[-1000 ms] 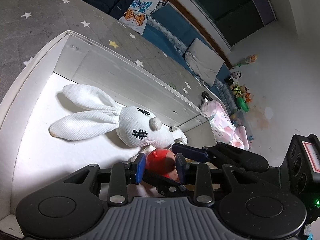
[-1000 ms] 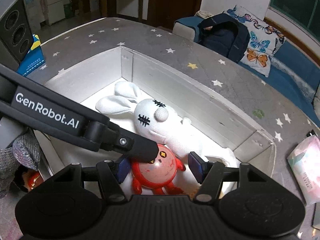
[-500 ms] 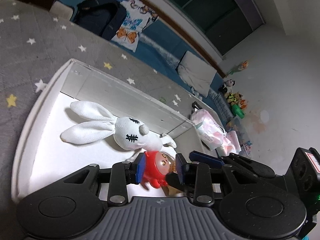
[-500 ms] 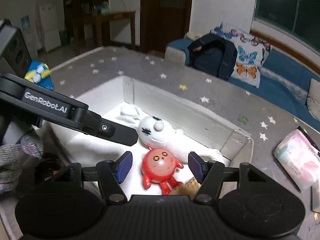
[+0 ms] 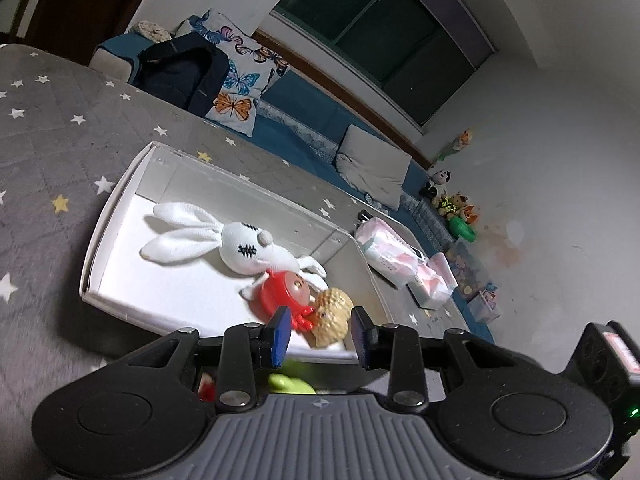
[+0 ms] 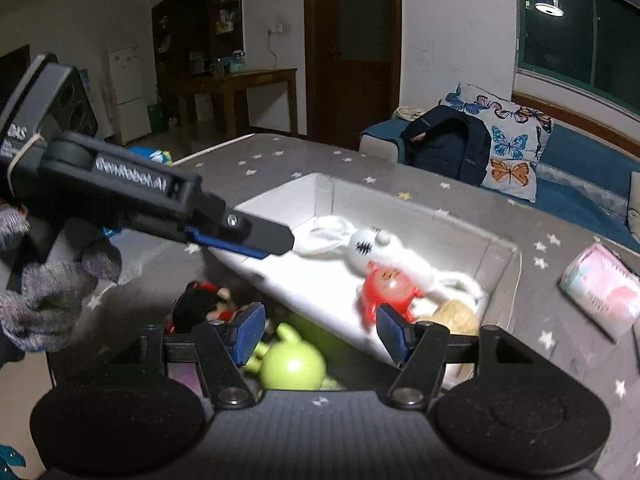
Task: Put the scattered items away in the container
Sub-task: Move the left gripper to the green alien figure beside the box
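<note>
A white box (image 5: 100,232) (image 6: 404,204) lies on the grey star-patterned mat. Inside it are a white rabbit plush (image 5: 240,248) (image 6: 368,244), a red round toy (image 5: 280,292) (image 6: 386,288) and a tan plush (image 5: 332,312) (image 6: 456,312). My left gripper (image 5: 320,338) hangs open and empty over the box's near rim. It also reaches in from the left in the right wrist view (image 6: 280,240). My right gripper (image 6: 322,336) is open and empty above a green toy (image 6: 292,364) (image 5: 288,384) outside the box. A black-and-red toy (image 6: 196,308) lies beside the green one.
A pink tissue pack (image 5: 388,252) (image 6: 596,288) sits on the mat right of the box. A dark backpack (image 6: 448,144) and a butterfly pillow (image 6: 512,148) rest on the blue sofa behind. A gloved hand (image 6: 52,304) holds the left gripper.
Both grippers have drawn back and up from inside the box. The red toy stays in the box. The green and black-and-red toys outside the near wall have come into view.
</note>
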### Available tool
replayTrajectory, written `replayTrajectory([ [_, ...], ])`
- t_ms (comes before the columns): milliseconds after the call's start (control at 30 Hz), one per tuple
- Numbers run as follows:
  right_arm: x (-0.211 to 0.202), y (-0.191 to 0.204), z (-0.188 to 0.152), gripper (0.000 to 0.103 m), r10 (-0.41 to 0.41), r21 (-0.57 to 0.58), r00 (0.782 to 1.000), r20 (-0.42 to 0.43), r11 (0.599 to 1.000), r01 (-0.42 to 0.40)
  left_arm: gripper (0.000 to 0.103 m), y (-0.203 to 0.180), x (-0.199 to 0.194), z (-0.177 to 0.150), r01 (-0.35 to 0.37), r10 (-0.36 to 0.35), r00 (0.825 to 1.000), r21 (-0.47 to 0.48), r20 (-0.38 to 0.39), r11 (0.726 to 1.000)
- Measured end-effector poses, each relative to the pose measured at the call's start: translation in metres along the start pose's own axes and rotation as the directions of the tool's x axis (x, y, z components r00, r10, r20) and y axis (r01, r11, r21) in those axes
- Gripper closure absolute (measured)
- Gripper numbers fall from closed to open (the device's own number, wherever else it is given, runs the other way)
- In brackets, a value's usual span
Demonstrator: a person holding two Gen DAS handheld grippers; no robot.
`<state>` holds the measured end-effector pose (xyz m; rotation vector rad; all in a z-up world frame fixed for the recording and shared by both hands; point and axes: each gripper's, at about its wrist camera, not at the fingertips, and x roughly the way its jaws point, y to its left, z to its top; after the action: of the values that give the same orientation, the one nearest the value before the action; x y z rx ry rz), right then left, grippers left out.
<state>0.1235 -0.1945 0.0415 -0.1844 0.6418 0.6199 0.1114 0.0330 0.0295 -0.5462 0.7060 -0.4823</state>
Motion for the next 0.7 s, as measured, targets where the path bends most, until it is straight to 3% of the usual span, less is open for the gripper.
replayTrajectory([
  [700,0.028,0.004,-0.047,0.040,0.033,0.192,0.998,-0.047,0.981,-0.023,0.068,0.001,0.023,-0.038,-0.060,0.060,0.996,0.000,-0.072,0.998],
])
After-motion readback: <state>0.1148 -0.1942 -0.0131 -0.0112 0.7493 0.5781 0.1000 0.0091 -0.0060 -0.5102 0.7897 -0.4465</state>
